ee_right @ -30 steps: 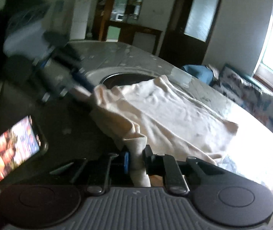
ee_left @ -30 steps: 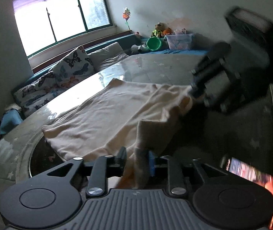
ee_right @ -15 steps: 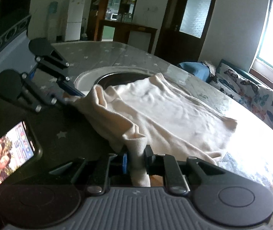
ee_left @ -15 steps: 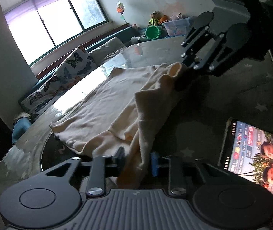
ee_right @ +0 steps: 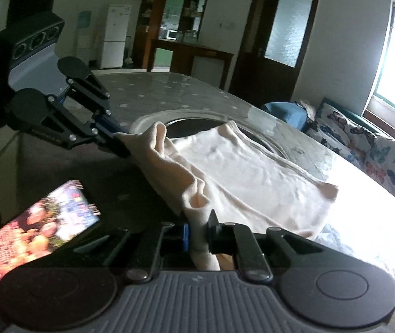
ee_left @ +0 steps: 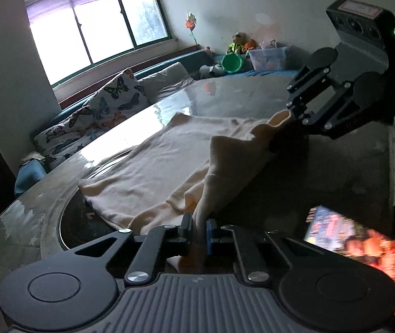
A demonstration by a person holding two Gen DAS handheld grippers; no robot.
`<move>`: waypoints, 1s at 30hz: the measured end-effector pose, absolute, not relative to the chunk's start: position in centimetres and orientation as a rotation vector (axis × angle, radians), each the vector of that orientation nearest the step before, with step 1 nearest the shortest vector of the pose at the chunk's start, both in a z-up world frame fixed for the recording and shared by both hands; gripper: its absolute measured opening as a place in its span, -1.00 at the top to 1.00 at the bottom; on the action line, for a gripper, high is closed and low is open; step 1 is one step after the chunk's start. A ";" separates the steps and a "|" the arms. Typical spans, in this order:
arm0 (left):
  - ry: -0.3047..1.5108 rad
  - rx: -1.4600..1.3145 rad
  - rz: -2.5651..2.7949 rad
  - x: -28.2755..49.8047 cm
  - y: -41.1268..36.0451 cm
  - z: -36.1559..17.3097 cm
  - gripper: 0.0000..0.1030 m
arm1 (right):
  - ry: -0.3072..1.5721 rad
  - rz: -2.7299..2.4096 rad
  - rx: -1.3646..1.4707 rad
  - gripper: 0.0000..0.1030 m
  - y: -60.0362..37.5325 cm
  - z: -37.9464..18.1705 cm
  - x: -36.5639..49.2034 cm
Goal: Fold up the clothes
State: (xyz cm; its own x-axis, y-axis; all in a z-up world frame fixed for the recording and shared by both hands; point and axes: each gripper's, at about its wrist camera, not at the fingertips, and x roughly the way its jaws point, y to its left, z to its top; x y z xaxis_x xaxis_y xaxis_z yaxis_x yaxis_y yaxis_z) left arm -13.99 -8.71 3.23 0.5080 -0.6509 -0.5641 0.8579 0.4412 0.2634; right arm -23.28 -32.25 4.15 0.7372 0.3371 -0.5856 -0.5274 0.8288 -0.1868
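While one edge of the cream garment is pinched by both closed tools, left and right, and raised off the worktop, a fold seems in hand, to be carried across the garment's flat part.

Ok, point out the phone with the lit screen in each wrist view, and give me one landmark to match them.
Left wrist view: the phone lies at the lower right, right of the left tongs.
Right wrist view: the phone lies at the lower left, left of the right tongs.
Shared landmark: the cream garment, pinched by both tongs and spread on the table toward the butterfly cushions.
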 end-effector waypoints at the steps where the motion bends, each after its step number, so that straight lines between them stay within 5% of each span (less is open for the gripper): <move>1: 0.415 0.557 -0.975 -14.5 -8.4 3.6 0.81 | 0.571 0.498 -0.355 0.80 -32.3 4.6 -23.9; 20: 0.443 0.433 -0.954 -15.3 -7.6 7.0 0.82 | 0.583 0.494 -0.323 0.89 -32.9 8.2 -25.3; 30: 0.414 0.391 -0.859 -10.2 -9.3 7.9 0.82 | 0.508 0.472 -0.426 0.89 -33.6 10.6 -17.7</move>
State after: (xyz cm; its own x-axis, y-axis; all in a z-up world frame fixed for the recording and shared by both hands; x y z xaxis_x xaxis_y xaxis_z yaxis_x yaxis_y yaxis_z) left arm -10.22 -9.30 7.86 0.5846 -0.6405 -0.4980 0.7886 0.5928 0.1632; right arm -17.74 -33.59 10.65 0.7729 0.3191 -0.5485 -0.5234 0.8092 -0.2669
